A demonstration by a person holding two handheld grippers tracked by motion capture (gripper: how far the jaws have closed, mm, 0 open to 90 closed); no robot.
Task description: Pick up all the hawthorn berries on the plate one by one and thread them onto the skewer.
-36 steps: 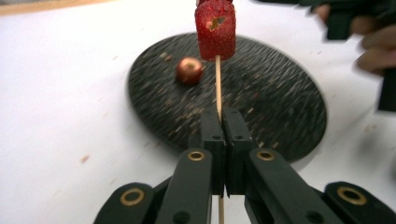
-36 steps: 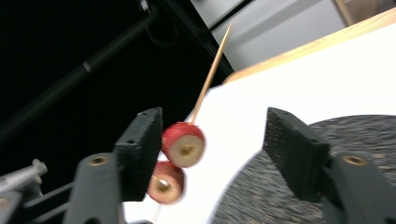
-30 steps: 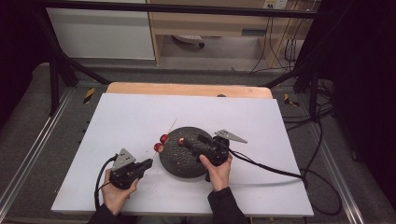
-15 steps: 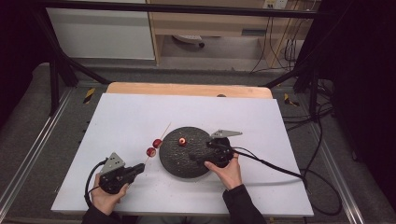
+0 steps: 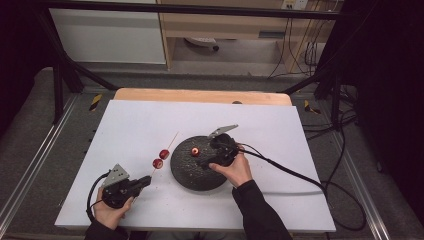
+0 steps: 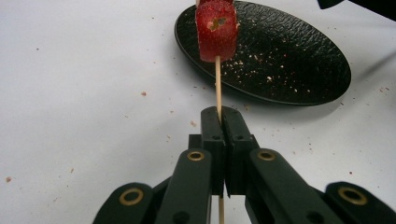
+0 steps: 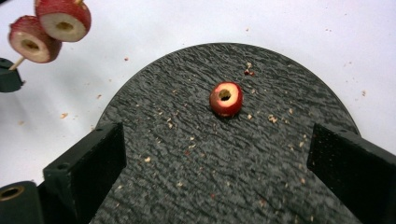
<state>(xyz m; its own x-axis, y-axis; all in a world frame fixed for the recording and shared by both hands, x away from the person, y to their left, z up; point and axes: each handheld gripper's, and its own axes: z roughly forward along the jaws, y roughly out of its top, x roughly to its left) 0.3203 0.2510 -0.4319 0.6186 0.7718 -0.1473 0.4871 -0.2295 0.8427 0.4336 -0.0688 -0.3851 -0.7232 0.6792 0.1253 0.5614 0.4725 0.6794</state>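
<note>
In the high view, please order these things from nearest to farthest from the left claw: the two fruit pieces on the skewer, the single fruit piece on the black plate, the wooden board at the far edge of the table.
From the left claw:
1. Two fruit pieces on the skewer, just beyond its tip.
2. Single fruit piece, on the black plate, farther right.
3. Wooden board, along the table's far edge.
</note>
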